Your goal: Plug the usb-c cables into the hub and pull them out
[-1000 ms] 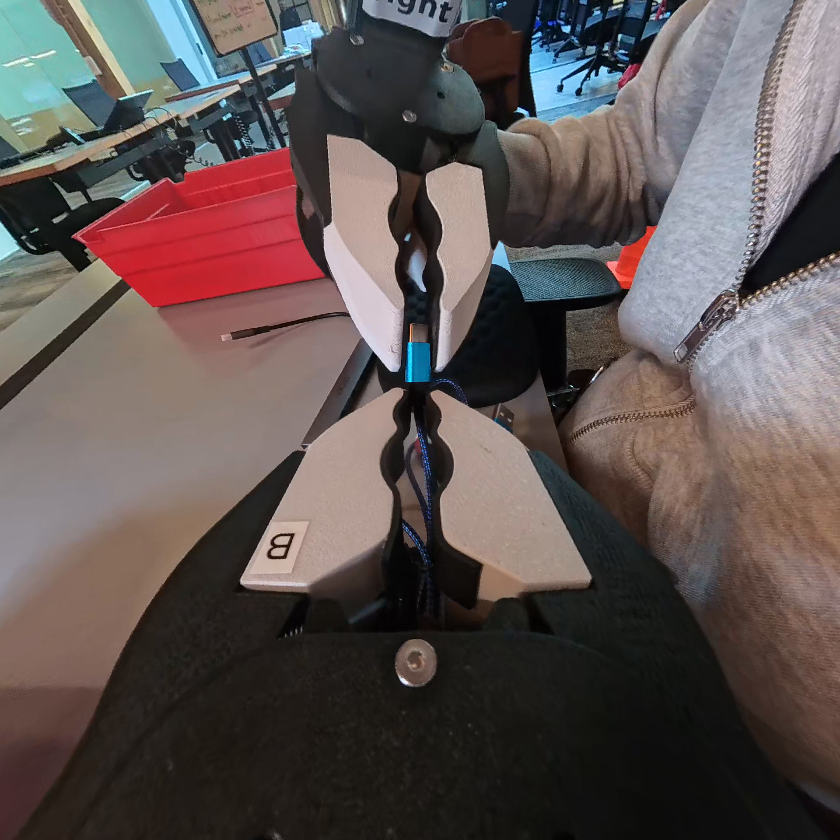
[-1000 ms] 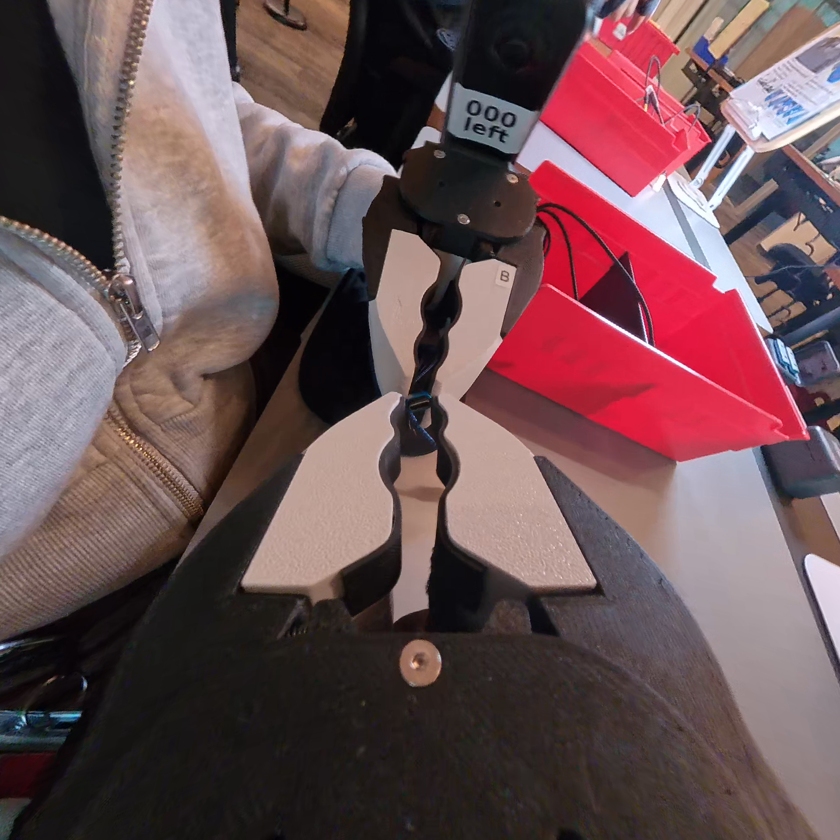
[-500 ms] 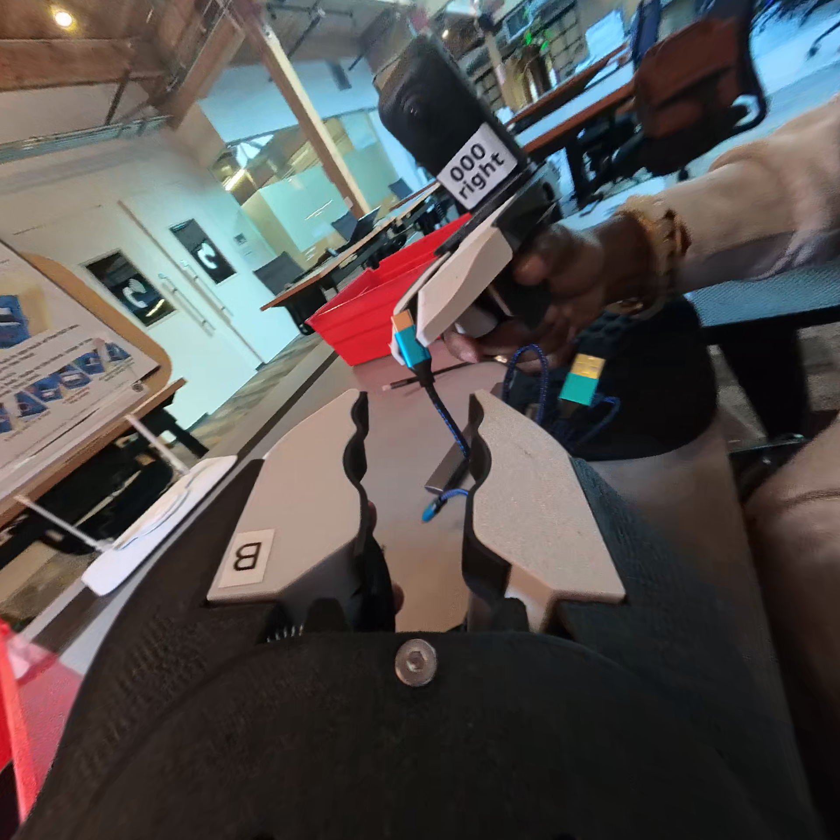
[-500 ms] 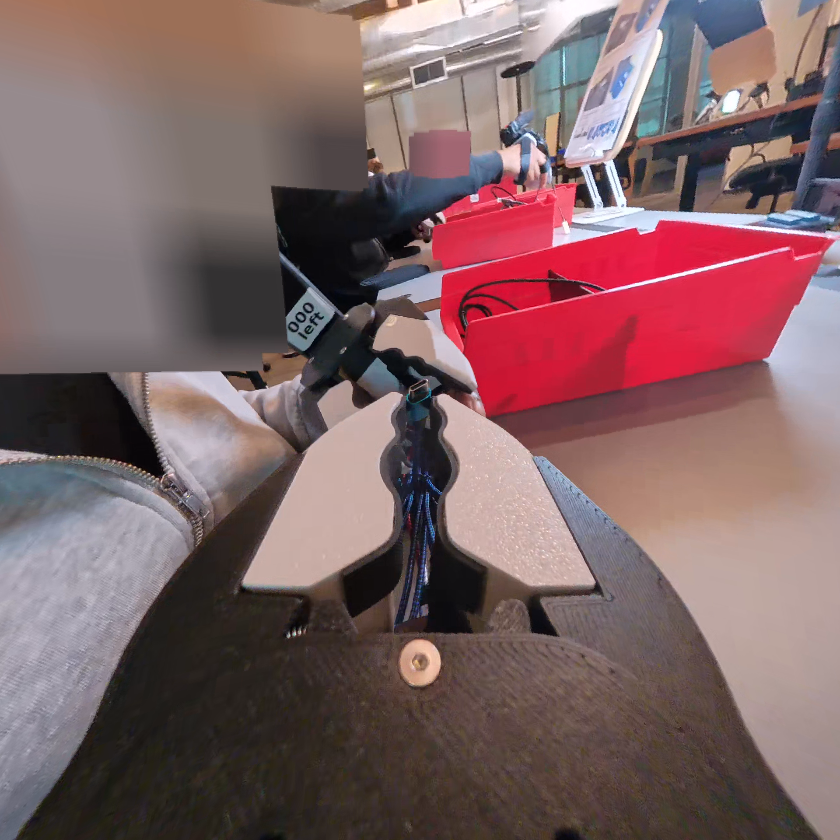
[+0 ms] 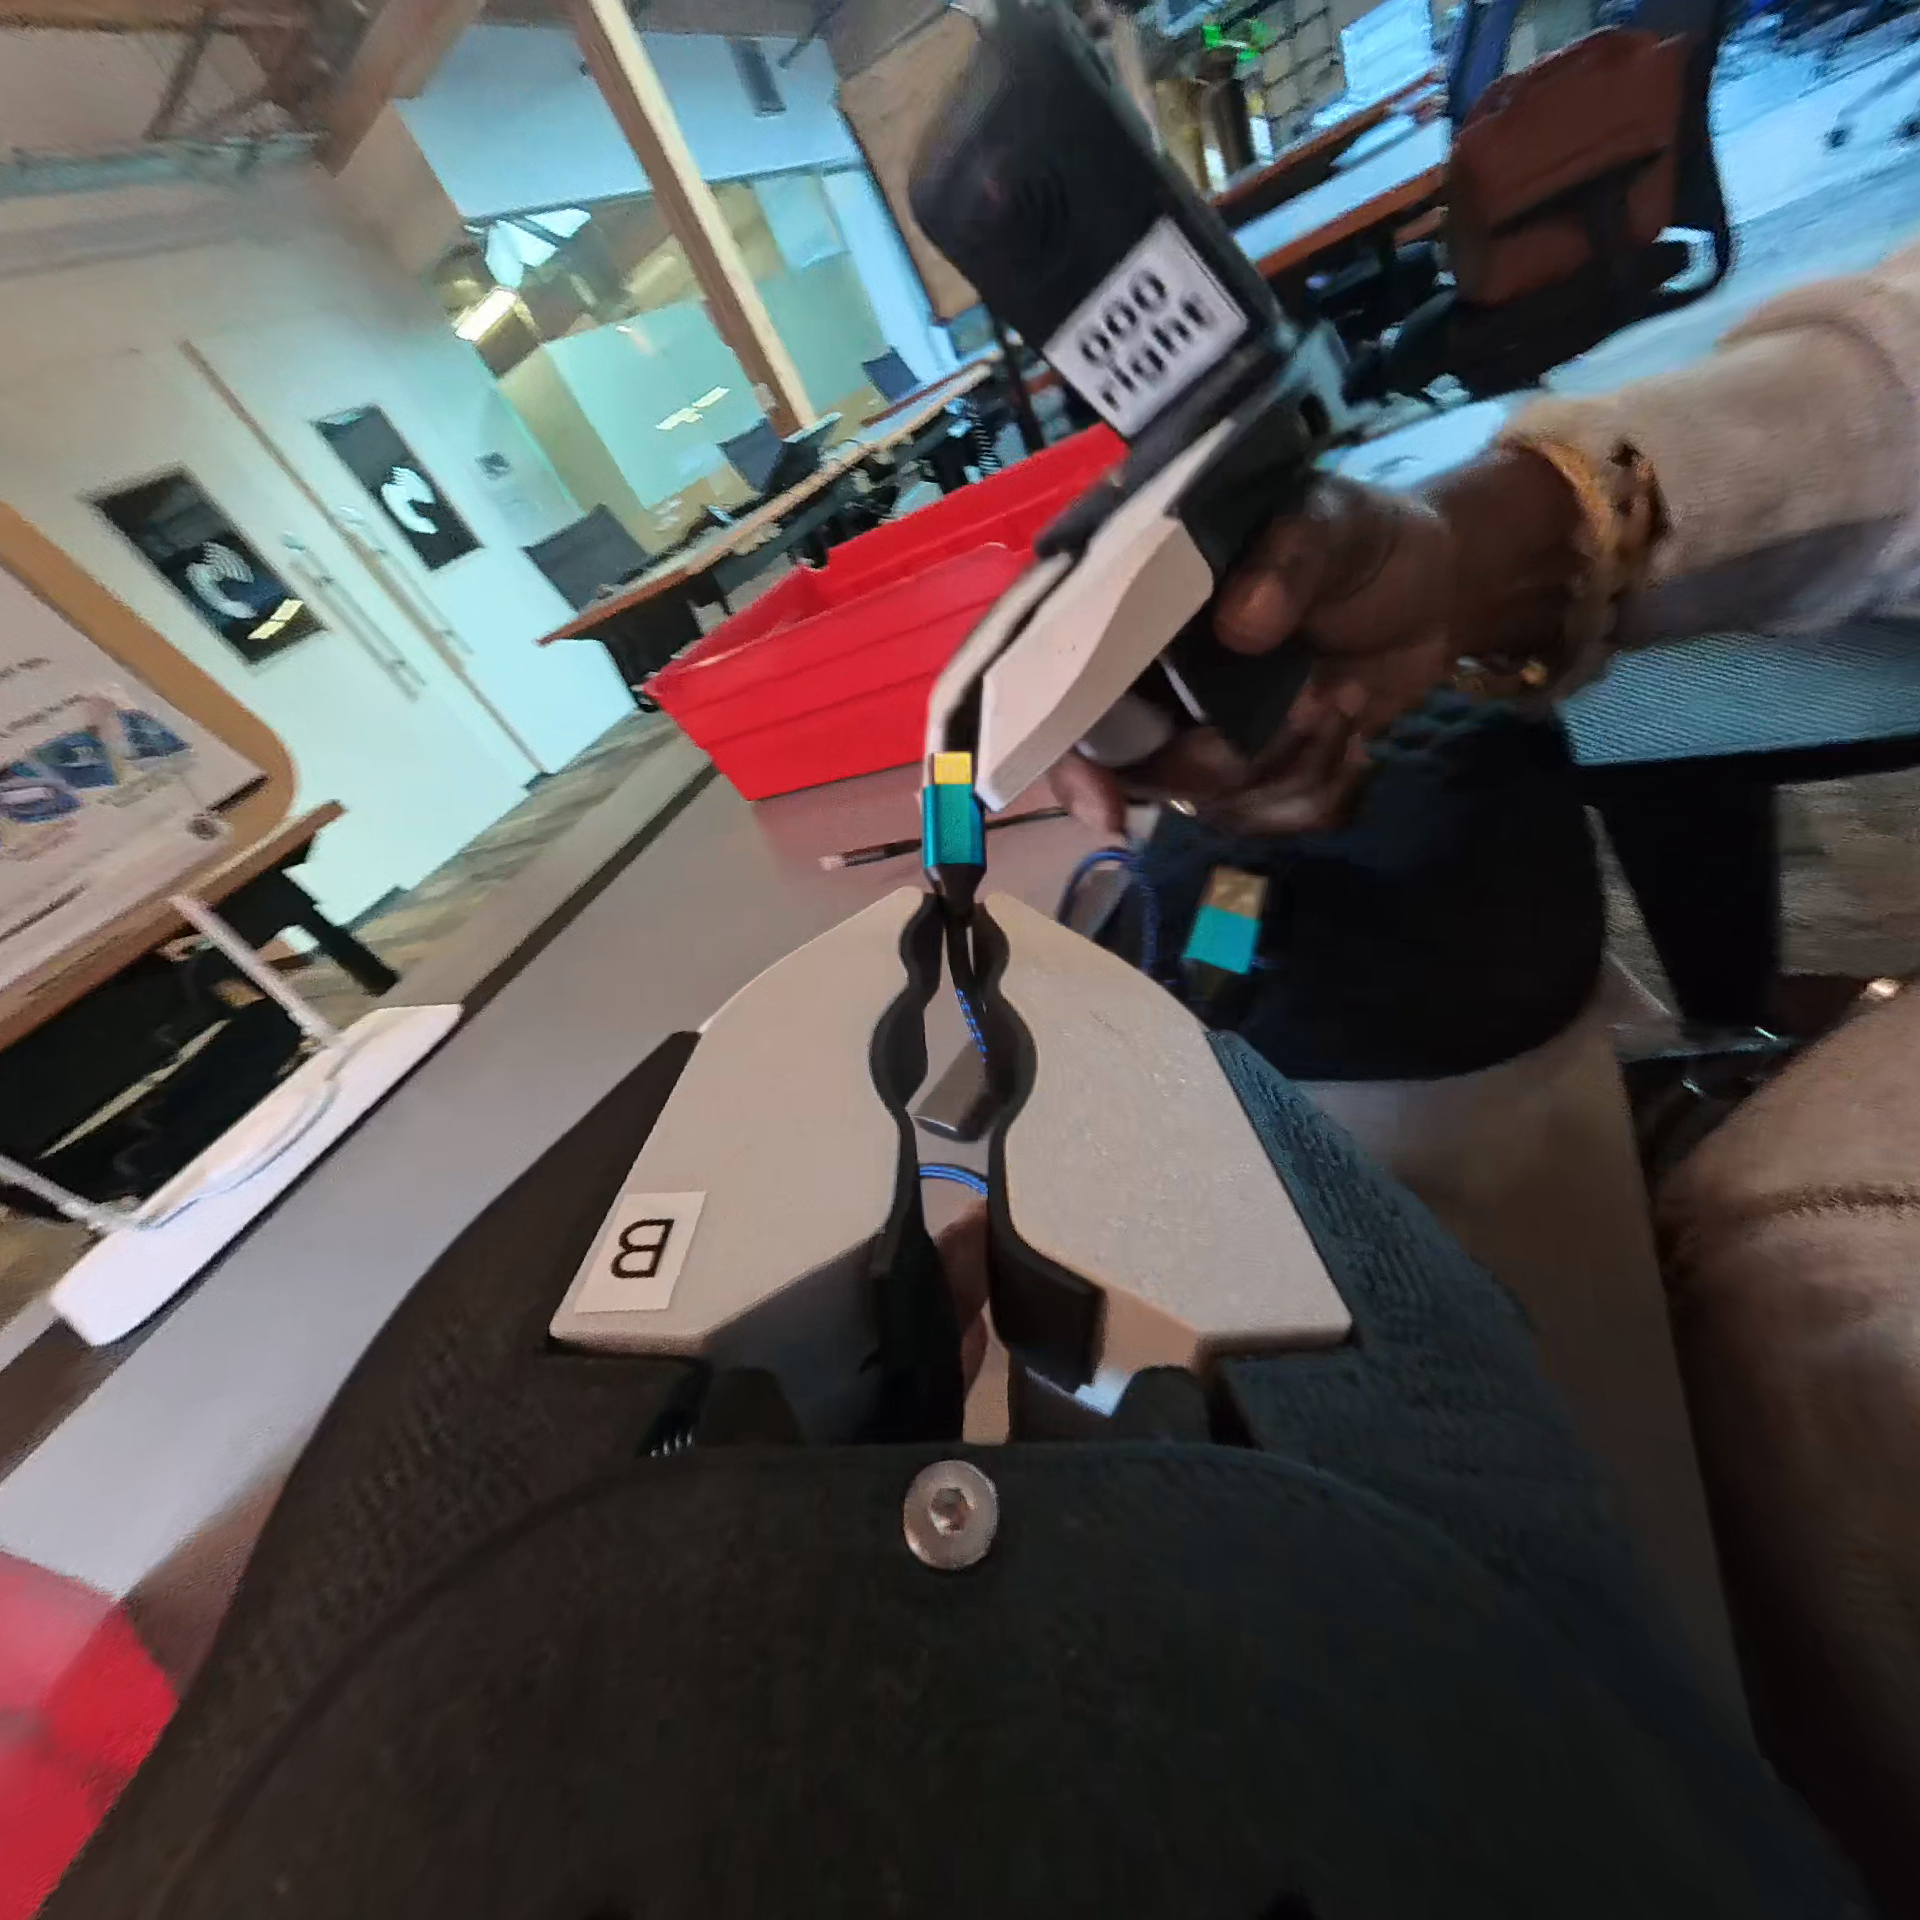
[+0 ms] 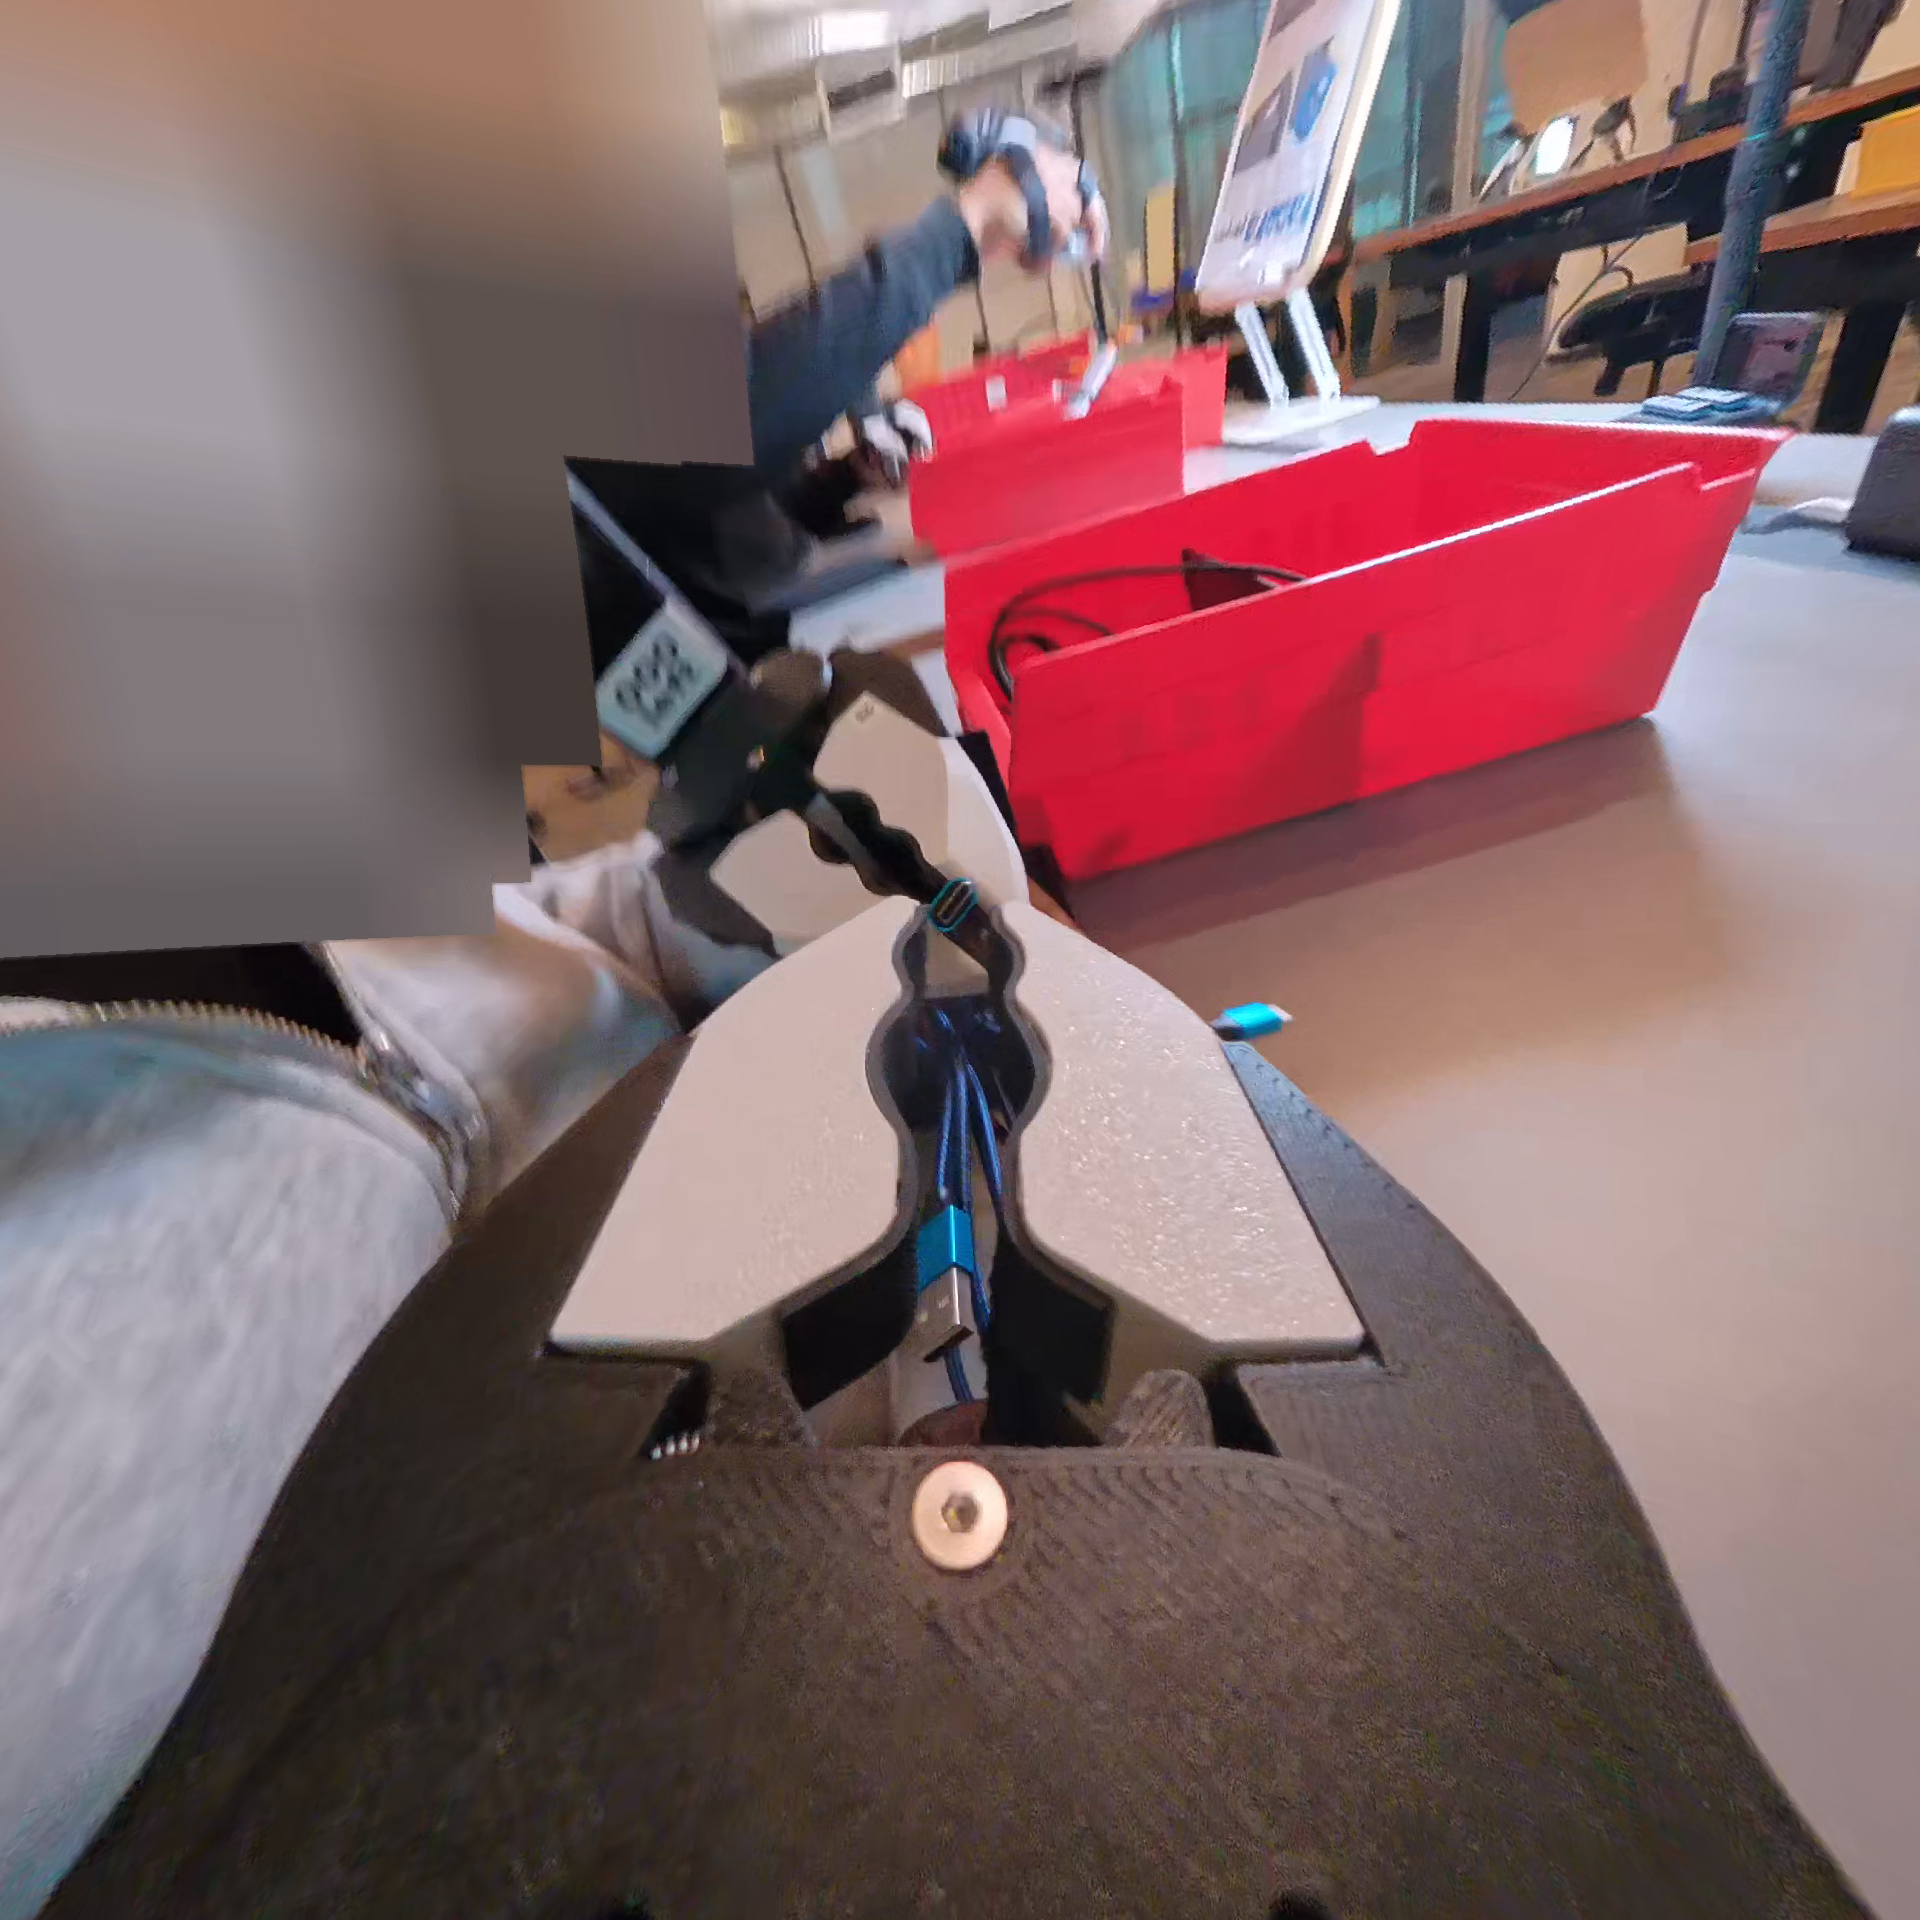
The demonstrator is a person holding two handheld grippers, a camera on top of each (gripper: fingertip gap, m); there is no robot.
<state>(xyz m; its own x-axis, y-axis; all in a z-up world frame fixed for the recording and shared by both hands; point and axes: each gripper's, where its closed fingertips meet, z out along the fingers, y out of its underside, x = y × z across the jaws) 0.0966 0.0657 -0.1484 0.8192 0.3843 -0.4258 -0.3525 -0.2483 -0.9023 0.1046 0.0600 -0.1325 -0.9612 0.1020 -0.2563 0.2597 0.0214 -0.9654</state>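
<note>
Blue-braided cable pinched near its plug in the closed left tool; right tool closed beside it.

Left gripper: fingers pale grey plastic w/ gritty matt texture, body black w/ rough layered grain, shiny metal screw lower centre. Usb-c plug mid-frame: teal brushed-metal shell, slight sheen; cable below it blue/black braided cloth. Right gripper: same matt speckled plastic. Red bin upper right, right wrist view: smooth semi-gloss plastic. Table: smooth matt grey-brown. Sleeve at left: soft grey fleece, metal zip
</note>
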